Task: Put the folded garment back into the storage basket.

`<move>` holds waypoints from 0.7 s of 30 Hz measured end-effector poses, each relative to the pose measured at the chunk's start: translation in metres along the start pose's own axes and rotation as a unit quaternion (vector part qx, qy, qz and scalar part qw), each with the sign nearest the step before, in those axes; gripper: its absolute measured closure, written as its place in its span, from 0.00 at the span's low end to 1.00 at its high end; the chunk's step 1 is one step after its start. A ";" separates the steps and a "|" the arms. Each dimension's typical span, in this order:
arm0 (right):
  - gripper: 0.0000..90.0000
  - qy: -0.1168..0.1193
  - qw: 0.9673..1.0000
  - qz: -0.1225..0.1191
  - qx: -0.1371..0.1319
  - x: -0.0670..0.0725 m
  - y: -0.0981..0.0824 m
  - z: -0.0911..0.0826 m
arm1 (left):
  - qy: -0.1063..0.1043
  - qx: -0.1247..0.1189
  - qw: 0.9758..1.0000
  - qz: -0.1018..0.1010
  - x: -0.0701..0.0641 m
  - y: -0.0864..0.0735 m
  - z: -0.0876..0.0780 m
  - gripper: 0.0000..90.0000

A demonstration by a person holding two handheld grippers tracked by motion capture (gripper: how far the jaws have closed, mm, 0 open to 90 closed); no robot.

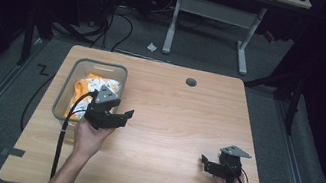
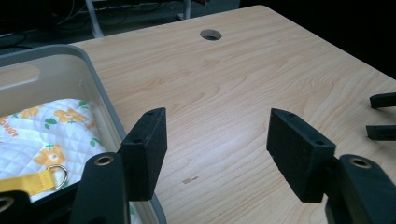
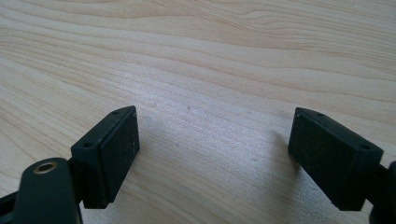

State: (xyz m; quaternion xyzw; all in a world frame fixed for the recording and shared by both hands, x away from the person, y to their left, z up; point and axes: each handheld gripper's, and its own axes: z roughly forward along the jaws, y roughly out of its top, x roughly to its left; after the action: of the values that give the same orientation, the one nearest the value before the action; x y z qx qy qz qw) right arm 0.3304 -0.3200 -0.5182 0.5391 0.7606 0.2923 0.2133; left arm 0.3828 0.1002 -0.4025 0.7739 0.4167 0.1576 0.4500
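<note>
Bin (image 1: 64, 85) sits at the table's (image 1: 175, 124) left edge in the high view, with a white quilted cloth item (image 1: 96, 85), orange flower print and a yellow strap, inside it. Left gripper (image 1: 122, 115) hovers just beside the bin's right wall, jaws apart, nothing between them. Right gripper (image 1: 204, 161) is low over bare wood near the front right, well apart from the bin.

Left gripper view: both pads spread wide and empty; the left pad (image 2: 148, 149) hangs over the bin rim (image 2: 100, 93). Quilted cloth (image 2: 51, 135) lies below and to the side, yellow strap (image 2: 25, 182) with a metal D-ring (image 2: 57, 175) on top of it. My read: the step is getting hold of that cloth. Swing over the bin, drop in clear of the wall, pinch a fold or the strap rather than the flat face.

Right gripper view: pads (image 3: 116, 149) wide apart, empty, just over the wood (image 3: 210, 60). Keep it parked.
</note>
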 end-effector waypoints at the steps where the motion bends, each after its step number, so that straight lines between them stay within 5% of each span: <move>1: 0.18 0.000 1.000 0.000 0.000 0.000 0.000 0.000 | -0.002 0.000 1.000 0.001 -0.001 0.000 0.000 0.43; 21: 0.18 0.000 1.000 0.000 0.000 0.000 0.000 0.000 | -0.025 0.001 1.000 -0.006 -0.015 -0.009 0.011 0.43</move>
State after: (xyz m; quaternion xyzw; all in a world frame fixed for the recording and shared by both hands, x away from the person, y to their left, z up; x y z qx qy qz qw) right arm 0.3304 -0.3200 -0.5182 0.5393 0.7604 0.2924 0.2133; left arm 0.3764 0.0846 -0.4140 0.7755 0.4102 0.1352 0.4605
